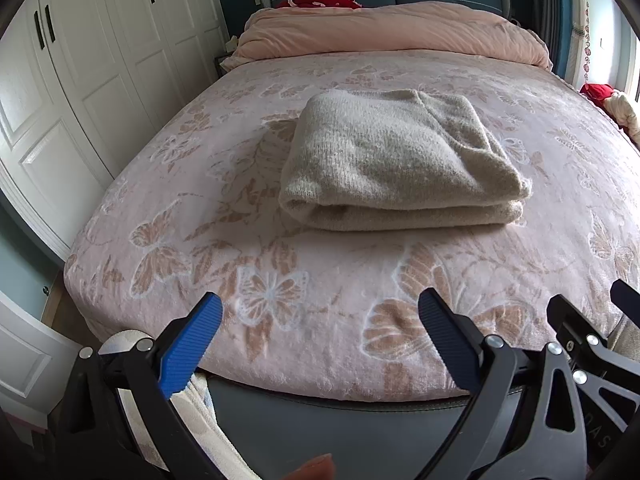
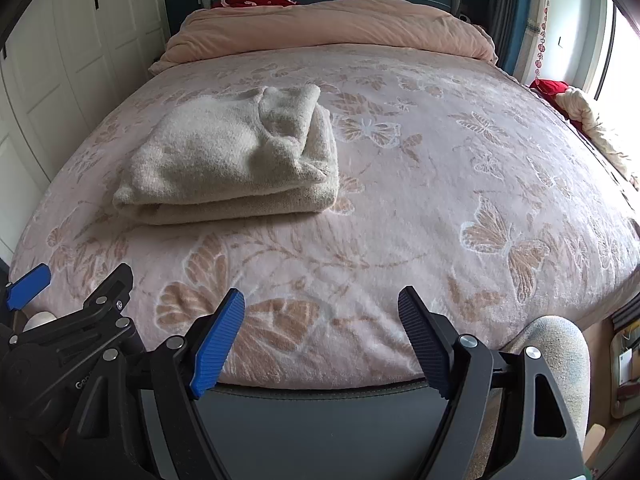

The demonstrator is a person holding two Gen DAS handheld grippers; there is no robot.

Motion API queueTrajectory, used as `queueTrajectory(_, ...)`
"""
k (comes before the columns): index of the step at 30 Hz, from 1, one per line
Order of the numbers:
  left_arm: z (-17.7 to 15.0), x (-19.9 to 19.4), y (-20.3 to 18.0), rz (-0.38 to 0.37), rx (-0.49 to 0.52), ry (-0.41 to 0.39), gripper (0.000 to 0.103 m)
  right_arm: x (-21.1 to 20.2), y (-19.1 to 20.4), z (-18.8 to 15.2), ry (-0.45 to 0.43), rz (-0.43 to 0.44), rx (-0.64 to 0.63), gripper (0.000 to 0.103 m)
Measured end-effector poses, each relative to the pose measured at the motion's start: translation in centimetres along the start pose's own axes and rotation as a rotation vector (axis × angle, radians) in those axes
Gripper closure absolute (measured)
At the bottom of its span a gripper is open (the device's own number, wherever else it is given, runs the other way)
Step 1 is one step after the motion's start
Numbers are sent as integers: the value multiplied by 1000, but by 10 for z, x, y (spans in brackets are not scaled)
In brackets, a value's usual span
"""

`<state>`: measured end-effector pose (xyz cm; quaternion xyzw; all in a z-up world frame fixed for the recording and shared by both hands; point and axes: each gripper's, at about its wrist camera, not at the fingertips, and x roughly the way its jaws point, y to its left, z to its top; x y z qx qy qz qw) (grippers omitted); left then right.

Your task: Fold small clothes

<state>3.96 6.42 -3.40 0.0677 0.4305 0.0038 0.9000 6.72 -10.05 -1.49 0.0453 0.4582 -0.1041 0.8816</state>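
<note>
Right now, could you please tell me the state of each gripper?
Left gripper: open, holding nothing.
Right gripper: open, holding nothing.

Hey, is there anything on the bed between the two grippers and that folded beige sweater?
Nothing visible. The folded sweater lies alone on the butterfly blanket, and only bare blanket shows between it and the open left gripper and open right gripper, both held near the foot of the bed.
</note>
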Motion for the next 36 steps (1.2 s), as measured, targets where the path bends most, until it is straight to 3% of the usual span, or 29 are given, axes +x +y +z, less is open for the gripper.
queueTrajectory(13, 0, 0, -1, -1, 1, 1, 8, 0, 0, -1, 0, -1, 2, 26)
queueTrajectory(25, -1, -4, -5, 33, 41, -71, 10, 4, 8, -5, 7, -34, 1, 25)
queueTrajectory(36, -3, 2, -4, 13, 7, -22, 10, 5, 10, -4, 11, -46, 1, 25)
